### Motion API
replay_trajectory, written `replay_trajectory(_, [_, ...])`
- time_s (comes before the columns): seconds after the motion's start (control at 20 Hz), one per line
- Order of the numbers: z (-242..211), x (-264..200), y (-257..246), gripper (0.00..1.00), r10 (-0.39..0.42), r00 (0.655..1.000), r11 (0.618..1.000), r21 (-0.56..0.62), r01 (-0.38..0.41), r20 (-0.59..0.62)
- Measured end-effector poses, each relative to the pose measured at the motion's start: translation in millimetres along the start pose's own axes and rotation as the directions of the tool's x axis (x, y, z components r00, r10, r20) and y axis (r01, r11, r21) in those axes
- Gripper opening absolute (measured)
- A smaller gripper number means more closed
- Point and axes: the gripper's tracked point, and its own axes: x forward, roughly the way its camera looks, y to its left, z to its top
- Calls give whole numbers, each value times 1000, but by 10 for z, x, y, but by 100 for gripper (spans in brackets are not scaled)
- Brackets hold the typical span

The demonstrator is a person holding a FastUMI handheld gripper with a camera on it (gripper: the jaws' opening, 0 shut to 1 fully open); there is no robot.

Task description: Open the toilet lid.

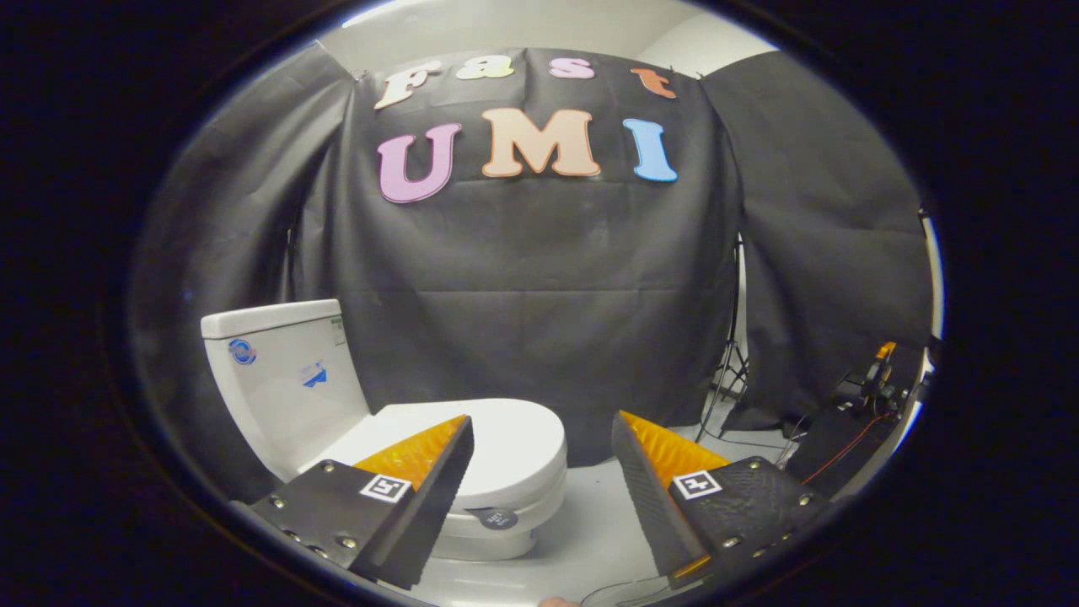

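While the gripper [542, 421] hangs in the air with its two fingers spread wide and nothing between them, the toilet [472, 497] stands on the pale floor [590, 531] ahead and to the left, its bowl partly hidden behind the left finger [421, 489]. The toilet lid [514, 438] lies flat and closed over the seat, its rounded front edge pointing toward the gap between the fingers; the cistern [282, 379] rises behind it at the far left, against the black cloth wall [539, 295]. A small dark round tag [497, 517] sits on the front of the bowl below the lid's lip.

Judged from this pose, the lid has not yet been reached, so the risks lie in the approach and the lift. The lid looks smooth and glossy, and its lip appears thin and tight against the seat: fingers closing on it from the front may slide off, or may catch the seat together with the lid and raise both. A grip taken off-centre, toward the near side, would likely twist the lid on its hinges rather than swing it cleanly. If the lid is let go before it passes upright, it may fall back and slam; pushed too hard, it may strike the cistern. To the far right, a tripod leg [732, 354], cables [843, 451] and some equipment [877, 379] lie on the floor, well apart from the toilet and unlikely to interfere.
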Motion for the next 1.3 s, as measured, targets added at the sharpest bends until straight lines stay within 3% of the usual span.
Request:
replay_trajectory(0.45, [-585,392,8,97,-14,991,998,57,21,-133])
replay_trajectory(0.75, [-1204,591,55,99,-1,950,990,136,46,-313])
replay_trajectory(1.3, [-1944,719,236,99,72,865,906,395,151,-497])
